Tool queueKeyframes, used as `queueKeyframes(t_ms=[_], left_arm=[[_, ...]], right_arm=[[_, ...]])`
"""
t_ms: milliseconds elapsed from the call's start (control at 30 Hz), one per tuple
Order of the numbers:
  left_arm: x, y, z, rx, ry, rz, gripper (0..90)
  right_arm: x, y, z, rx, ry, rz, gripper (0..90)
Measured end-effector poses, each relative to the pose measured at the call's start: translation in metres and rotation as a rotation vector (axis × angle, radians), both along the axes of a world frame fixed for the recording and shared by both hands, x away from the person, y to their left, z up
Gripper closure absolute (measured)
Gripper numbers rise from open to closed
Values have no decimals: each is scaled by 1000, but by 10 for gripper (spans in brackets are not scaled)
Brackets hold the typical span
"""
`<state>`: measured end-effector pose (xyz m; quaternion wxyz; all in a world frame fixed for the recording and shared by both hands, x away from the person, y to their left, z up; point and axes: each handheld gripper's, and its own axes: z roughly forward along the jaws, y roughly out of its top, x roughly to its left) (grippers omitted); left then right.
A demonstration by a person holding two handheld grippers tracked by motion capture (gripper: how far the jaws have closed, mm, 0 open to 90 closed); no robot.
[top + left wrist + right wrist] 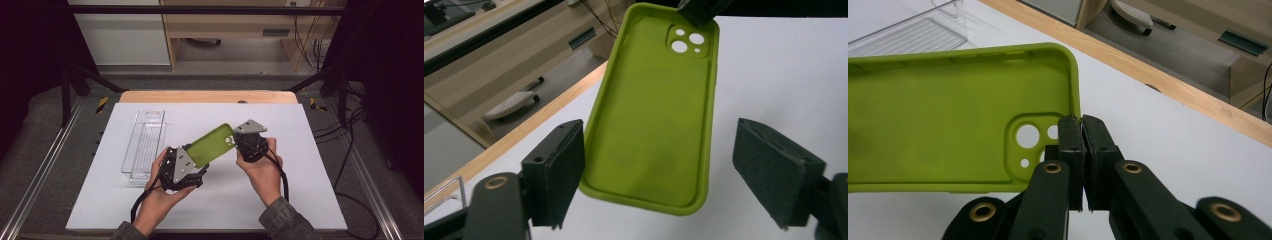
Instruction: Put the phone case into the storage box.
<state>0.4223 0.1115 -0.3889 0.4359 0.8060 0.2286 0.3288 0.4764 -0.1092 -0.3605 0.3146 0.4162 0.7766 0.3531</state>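
Observation:
A lime-green phone case (212, 145) is held in the air over the white mat (300, 170), its hollow inside facing up. My right gripper (237, 143) is shut on the case's rim beside the camera cutout; in the right gripper view the jaws (1082, 125) pinch the thin wall of the case (948, 120). My left gripper (193, 157) is at the opposite, bottom end. In the left gripper view its jaws (664, 165) stand on either side of the case (654, 115). The left pad (559, 165) is close to the edge and the right pad (774, 170) is well apart from it.
A clear plastic tray (145, 145) lies on the mat to the left of the hands. The wooden table edge (207, 96) runs behind the mat. Metal rails and cables flank the table, and bare mat extends in front and to the right.

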Motion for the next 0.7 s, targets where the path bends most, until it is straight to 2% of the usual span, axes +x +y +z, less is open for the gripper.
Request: queueKeyframes(t_ms=[300,700], left_arm=[[2,-6,5,9,23,-32,345],[5,-14,7,34,54,-56,443]], right_arm=[[-3,2,2,-6,-7,6,878],[-8,7,3,-23,-30,19,879]])
